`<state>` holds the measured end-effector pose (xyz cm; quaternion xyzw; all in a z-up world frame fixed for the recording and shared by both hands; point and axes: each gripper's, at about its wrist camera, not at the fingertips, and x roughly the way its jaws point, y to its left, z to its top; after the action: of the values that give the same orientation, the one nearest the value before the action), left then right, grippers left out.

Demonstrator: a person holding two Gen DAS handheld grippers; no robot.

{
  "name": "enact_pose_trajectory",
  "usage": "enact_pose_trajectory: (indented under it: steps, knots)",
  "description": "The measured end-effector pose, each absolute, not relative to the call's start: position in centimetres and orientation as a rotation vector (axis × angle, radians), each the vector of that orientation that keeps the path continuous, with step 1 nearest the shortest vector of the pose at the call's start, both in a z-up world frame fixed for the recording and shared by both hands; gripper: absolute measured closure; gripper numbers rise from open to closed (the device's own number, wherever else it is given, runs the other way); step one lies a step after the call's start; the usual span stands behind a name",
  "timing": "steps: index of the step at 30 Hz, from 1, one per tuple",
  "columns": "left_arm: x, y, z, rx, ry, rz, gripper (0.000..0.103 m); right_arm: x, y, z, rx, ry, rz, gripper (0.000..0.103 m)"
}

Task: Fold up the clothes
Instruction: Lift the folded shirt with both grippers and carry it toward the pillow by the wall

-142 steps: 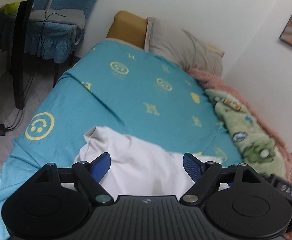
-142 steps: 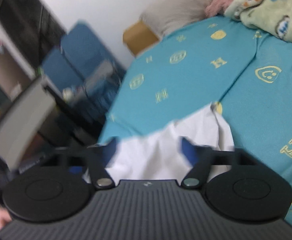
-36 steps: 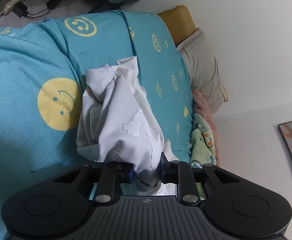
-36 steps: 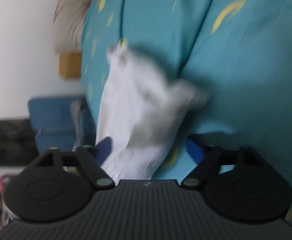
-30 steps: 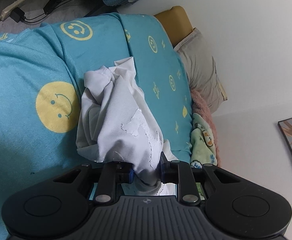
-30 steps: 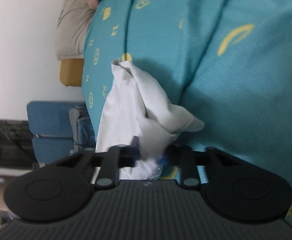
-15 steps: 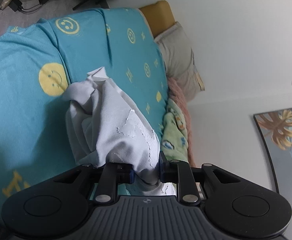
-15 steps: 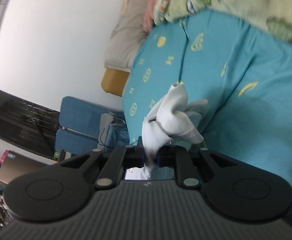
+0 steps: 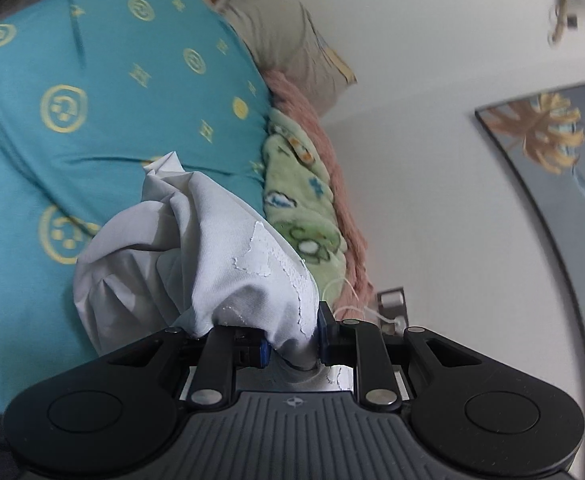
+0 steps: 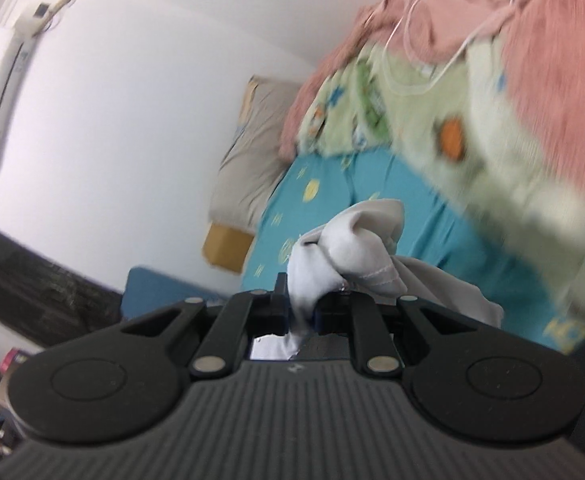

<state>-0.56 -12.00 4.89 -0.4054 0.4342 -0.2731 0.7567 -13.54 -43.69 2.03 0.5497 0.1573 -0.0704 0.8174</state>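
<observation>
White garment lifted off bed, both grippers clamped on it.

Left gripper (image 9: 292,346): jaws narrow, pinching a bunch of the white garment (image 9: 212,264); grip same as 1 s ago. Right gripper (image 10: 300,306): jaws have just been closing, now narrow on another bunch of the garment; approx. 1 s ago they stood wide around it. Garment now hangs crumpled above the teal bedsheet (image 9: 92,100), where it lay before. Beyond the garment: green blanket (image 9: 300,200), pink blanket (image 9: 332,160), pillow (image 9: 288,36) by the wall. Judgement: pickup done; next, spread flat before any fold.
</observation>
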Motion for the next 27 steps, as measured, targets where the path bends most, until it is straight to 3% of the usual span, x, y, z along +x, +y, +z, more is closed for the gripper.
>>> enact_pose_trajectory:
  steps: [9,16,19,25,27]
  knots:
    - [8.4,-29.0,8.0,-0.834,0.954,-0.746,0.081,-7.0,-57.8,7.8,1.055,0.241,-0.29,0.089]
    - [10.8,-40.3,10.3,-0.806,0.838,-0.936,0.08,-6.4,-65.1,13.2,0.839,0.095,-0.391,0.09]
    - [9.6,-43.0,7.3,-0.706,0.842,-0.949,0.079,-7.3,-66.2,11.8,0.754,0.11,-0.444,0.09]
    - [7.4,-45.2,-3.8,-0.413,1.038,-0.882,0.078,-8.0,-66.5,0.2,0.769,0.45,-0.585,0.089]
    - [6.5,-44.9,-5.0,-0.352,1.032,-0.878,0.074,-8.4,-66.2,-2.7,0.783,0.523,-0.598,0.089]
